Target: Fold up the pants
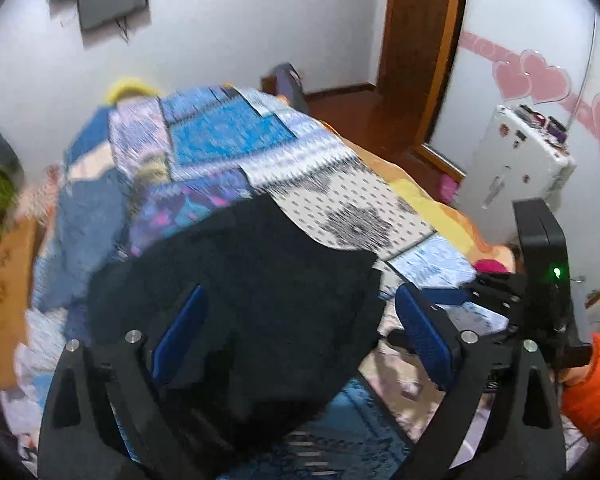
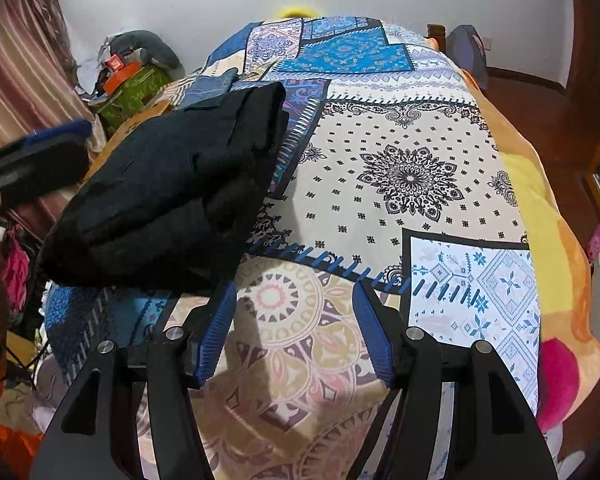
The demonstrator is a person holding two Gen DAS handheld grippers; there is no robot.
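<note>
At lower centre of the left wrist view, the left tongs [image 1: 300,332] stand wide apart above the black pants [image 1: 252,280], one blue pad over the fabric and the other past its right edge; contact with the cloth cannot be confirmed. At lower centre of the right wrist view, the right tongs [image 2: 294,332] are also spread wide, holding nothing, above the patterned bedspread [image 2: 400,184] just beside the near right corner of the pants [image 2: 168,192].

The pants lie folded into a thick bundle on the bed, in the left half of the right wrist view. That view shows the stacked layers sharply; the left wrist view is motion-blurred and renders them as a dark mass. Only the left wrist view shows the white appliance [image 1: 516,168] and pink heart decals [image 1: 536,80] at upper right. Only the right wrist view shows the striped curtain [image 2: 24,80] at upper left.
</note>
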